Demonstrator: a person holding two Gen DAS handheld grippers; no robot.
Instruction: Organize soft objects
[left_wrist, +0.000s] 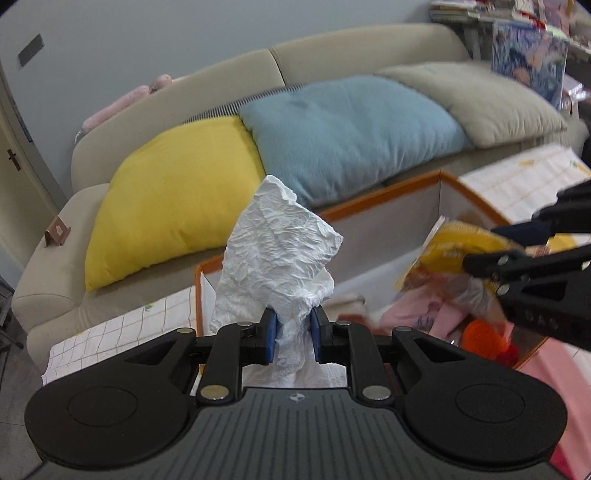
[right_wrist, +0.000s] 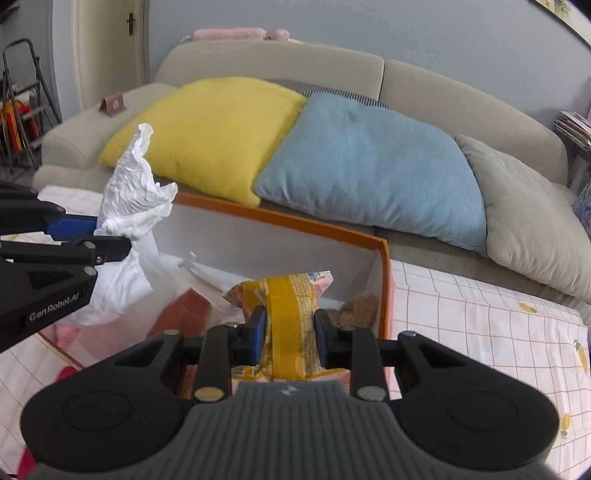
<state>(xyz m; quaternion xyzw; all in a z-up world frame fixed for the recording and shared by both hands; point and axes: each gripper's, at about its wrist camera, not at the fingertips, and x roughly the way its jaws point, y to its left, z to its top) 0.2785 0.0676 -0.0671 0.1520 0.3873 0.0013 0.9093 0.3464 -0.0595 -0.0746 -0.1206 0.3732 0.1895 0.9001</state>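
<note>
My left gripper (left_wrist: 293, 325) is shut on a crumpled white tissue (left_wrist: 280, 251) that stands up between its blue pads; the same tissue (right_wrist: 136, 192) and left gripper (right_wrist: 110, 236) show at the left of the right wrist view. My right gripper (right_wrist: 289, 332) is shut on a yellow and orange crinkly snack packet (right_wrist: 286, 306); that packet (left_wrist: 450, 251) and right gripper (left_wrist: 476, 254) appear at the right of the left wrist view. Both hang over an orange-rimmed white box (right_wrist: 384, 280) that holds a pink cloth (left_wrist: 424, 314), an orange soft item (left_wrist: 484, 336) and a brown plush (right_wrist: 358, 310).
The box (left_wrist: 439, 177) stands on a checked cloth with lemon prints (right_wrist: 480, 325). Behind it a beige sofa (right_wrist: 443, 92) carries a yellow cushion (right_wrist: 214, 133), a blue cushion (right_wrist: 369, 166) and a beige cushion (right_wrist: 528, 214). A folding ladder (right_wrist: 22, 110) stands far left.
</note>
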